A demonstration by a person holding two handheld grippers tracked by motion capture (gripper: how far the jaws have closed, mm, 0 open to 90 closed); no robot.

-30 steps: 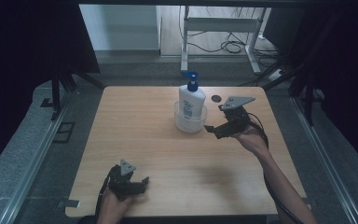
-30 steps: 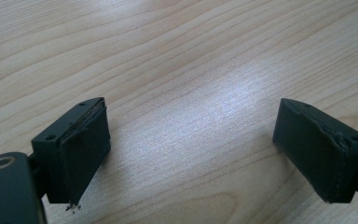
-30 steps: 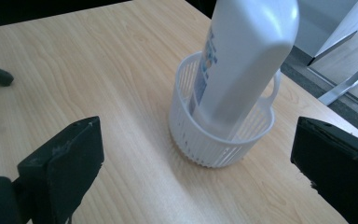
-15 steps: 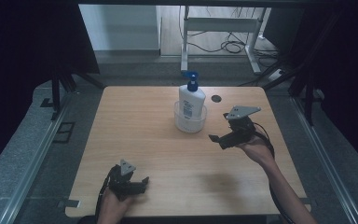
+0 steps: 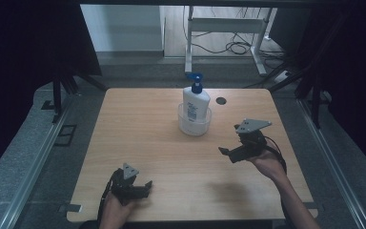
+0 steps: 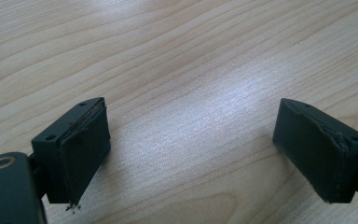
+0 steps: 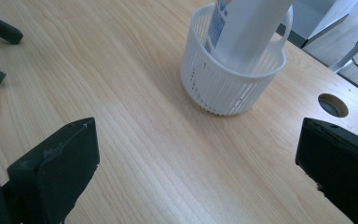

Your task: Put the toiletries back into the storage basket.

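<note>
The bottle (image 5: 196,103) (white, with a blue pump on top) stands upright inside a small white slotted basket (image 5: 194,125) near the far middle of the wooden table (image 5: 143,129). The right gripper (image 5: 229,152) hovers just beside the basket, jaws wide apart and holding nothing. The left gripper (image 5: 142,187) sits low at the near edge, jaws likewise spread over bare wood.

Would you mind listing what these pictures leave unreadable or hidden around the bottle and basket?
- Pump bottle: label print too small in the high view; top cut off by the right gripper view's upper edge.
- Bottle's base: hidden by the white basket wall.
- Table hole: dark inside, depth unreadable.
</note>
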